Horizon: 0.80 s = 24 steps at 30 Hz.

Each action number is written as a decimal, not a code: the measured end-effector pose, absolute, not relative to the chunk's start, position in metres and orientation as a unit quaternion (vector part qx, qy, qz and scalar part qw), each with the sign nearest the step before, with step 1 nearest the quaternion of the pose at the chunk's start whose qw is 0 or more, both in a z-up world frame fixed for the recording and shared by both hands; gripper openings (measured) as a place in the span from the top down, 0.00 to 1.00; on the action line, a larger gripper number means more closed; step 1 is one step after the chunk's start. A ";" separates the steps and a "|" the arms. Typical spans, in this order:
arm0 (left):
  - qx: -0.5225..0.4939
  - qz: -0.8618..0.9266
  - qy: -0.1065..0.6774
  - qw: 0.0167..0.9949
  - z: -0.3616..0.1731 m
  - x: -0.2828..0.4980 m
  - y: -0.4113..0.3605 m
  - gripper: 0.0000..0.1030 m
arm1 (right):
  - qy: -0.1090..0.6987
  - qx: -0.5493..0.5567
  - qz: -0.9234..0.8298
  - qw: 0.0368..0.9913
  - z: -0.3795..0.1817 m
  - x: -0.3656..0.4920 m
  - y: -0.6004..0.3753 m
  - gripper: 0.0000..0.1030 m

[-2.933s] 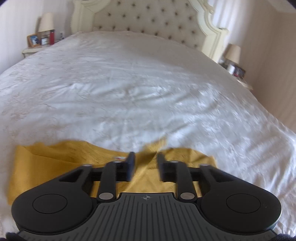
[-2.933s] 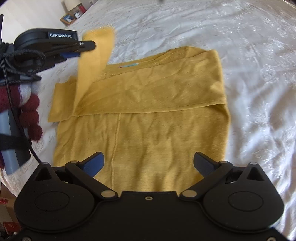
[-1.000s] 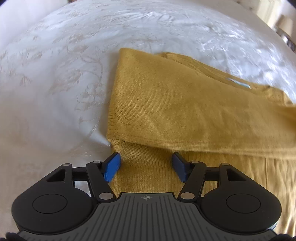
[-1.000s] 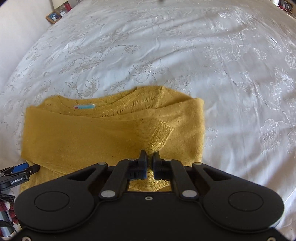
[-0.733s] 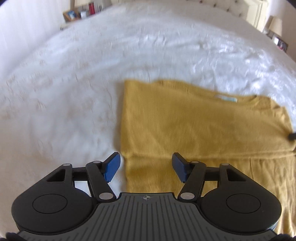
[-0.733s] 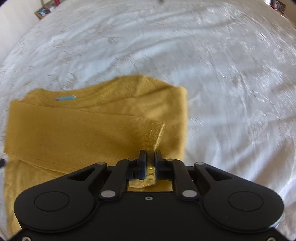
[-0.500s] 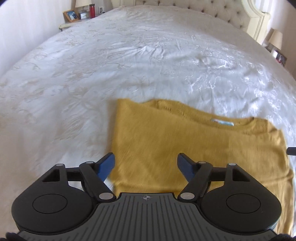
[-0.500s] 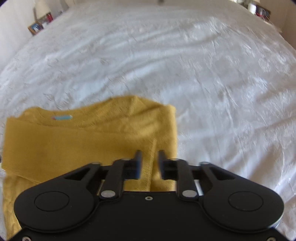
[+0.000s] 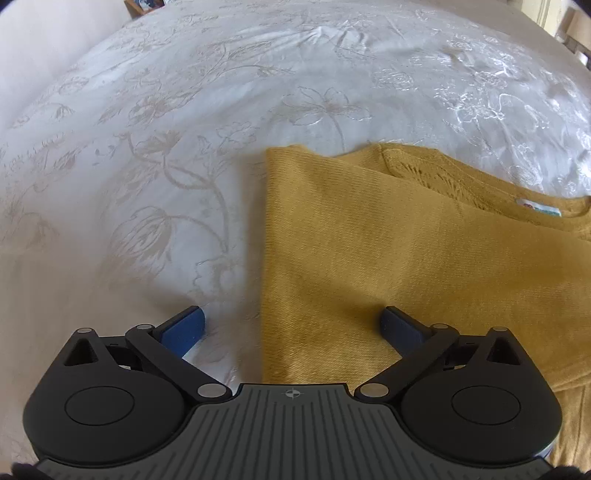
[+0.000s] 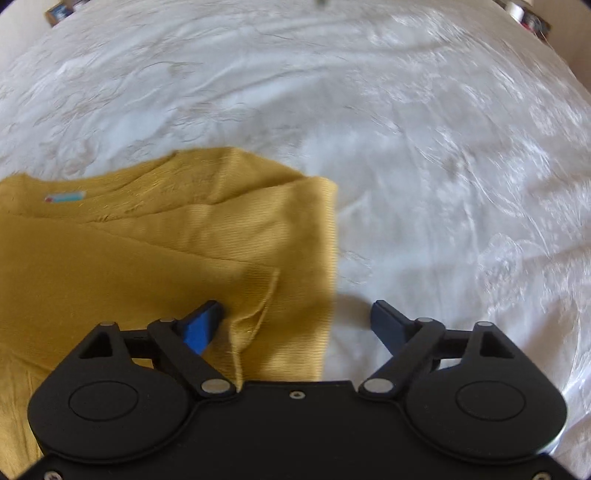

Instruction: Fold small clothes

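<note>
A mustard yellow knit sweater (image 9: 388,240) lies flat on the white bedspread, both sleeves folded across its body, neck label (image 9: 537,208) at the far side. My left gripper (image 9: 291,328) is open and empty, low over the sweater's left folded edge, one finger over the bedspread, the other over the knit. In the right wrist view the sweater (image 10: 166,251) fills the left half. My right gripper (image 10: 297,321) is open and empty, straddling the sweater's right edge, with the folded sleeve cuff (image 10: 258,295) lying loose between the fingers.
The white embroidered bedspread (image 9: 184,129) surrounds the sweater on all sides and also fills the right wrist view (image 10: 424,147). A picture frame (image 9: 142,3) on a nightstand peeks in at the far left top.
My right gripper has opened and let go of the sleeve cuff, which now lies on the sweater. My left gripper has opened wider and dropped closer to the sweater's left edge.
</note>
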<state>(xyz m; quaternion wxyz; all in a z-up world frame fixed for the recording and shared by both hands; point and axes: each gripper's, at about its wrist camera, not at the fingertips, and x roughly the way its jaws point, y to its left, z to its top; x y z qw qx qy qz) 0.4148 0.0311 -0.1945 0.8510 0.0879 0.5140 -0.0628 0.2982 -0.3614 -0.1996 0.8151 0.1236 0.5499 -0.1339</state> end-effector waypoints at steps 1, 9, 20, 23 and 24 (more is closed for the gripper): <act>0.091 -0.063 0.510 0.853 -0.189 0.413 0.034 0.00 | 0.544 0.127 -0.135 0.818 -0.195 0.295 -0.364 0.15; 0.060 -0.079 0.505 0.857 -0.160 0.367 0.066 0.00 | 0.522 0.175 -0.117 0.826 -0.165 0.246 -0.355 0.06; 0.044 -0.125 0.534 0.835 -0.157 0.270 0.095 0.00 | 0.547 0.213 -0.116 0.801 -0.158 0.147 -0.302 0.01; 0.043 -0.138 0.544 0.826 -0.162 0.248 0.102 0.00 | 0.546 0.227 -0.121 0.797 -0.158 0.121 -0.288 0.01; 0.044 -0.141 0.547 0.824 -0.163 0.241 0.104 0.00 | 0.547 0.231 -0.121 0.796 -0.159 0.112 -0.285 0.01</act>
